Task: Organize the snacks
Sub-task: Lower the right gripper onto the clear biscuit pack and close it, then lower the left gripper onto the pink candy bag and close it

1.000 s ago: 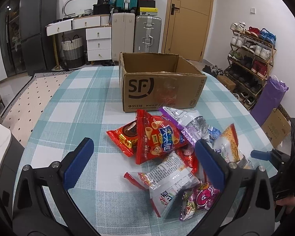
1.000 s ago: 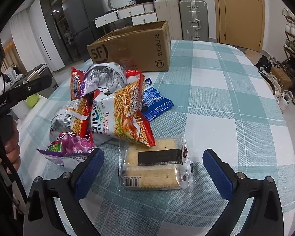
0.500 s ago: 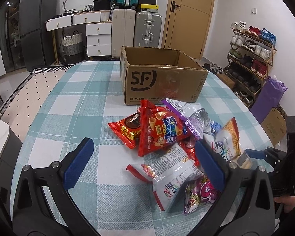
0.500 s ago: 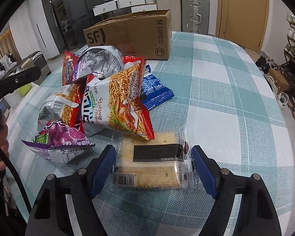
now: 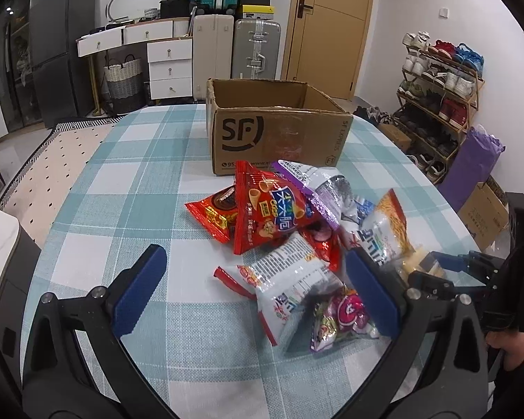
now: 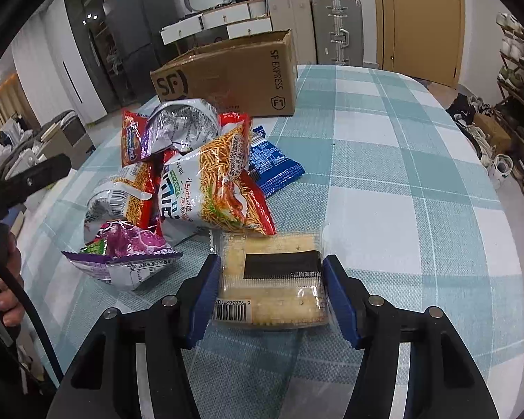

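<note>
Cracker pack (image 6: 272,282) lies flat, long axis across right hand-held gripper (image 6: 270,291).

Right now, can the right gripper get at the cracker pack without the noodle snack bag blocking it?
Probably yes. The right gripper already has a finger on each side of the cracker pack; the noodle snack bag overlaps only its far edge.

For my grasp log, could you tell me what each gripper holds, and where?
The right gripper clamps the cracker pack by its two short ends; the left gripper is open, holding nothing.
</note>
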### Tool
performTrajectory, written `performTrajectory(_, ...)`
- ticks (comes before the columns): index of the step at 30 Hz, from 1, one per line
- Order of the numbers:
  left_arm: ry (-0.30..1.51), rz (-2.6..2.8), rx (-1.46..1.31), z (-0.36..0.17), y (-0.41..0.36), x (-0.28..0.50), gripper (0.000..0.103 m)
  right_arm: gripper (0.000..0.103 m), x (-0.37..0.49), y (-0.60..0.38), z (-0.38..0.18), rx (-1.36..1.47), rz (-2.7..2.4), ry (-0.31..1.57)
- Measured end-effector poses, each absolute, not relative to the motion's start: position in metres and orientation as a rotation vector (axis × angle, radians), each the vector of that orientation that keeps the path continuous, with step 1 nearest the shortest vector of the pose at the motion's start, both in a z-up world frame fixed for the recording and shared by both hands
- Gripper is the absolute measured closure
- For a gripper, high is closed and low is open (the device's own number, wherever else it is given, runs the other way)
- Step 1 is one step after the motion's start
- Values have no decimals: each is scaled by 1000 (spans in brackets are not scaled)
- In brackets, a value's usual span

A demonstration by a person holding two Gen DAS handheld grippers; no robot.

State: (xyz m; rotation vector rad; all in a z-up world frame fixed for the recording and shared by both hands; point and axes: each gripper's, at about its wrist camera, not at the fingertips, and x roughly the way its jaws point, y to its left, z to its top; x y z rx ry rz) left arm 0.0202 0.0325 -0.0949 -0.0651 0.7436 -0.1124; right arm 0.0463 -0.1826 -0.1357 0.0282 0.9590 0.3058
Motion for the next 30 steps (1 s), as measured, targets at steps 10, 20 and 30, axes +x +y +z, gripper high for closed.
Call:
performTrajectory(10,797,-196,-72,-98,18,4,0,43,23,-195,-113,50,308,896)
performTrajectory(20,889,-336,-78,-116,-12,1,1,43,7,-205,-100,78,302,854)
performTrajectory(30,930,-342,-73,-130,-36,9,1,43,4,-212,-104,104,305,853)
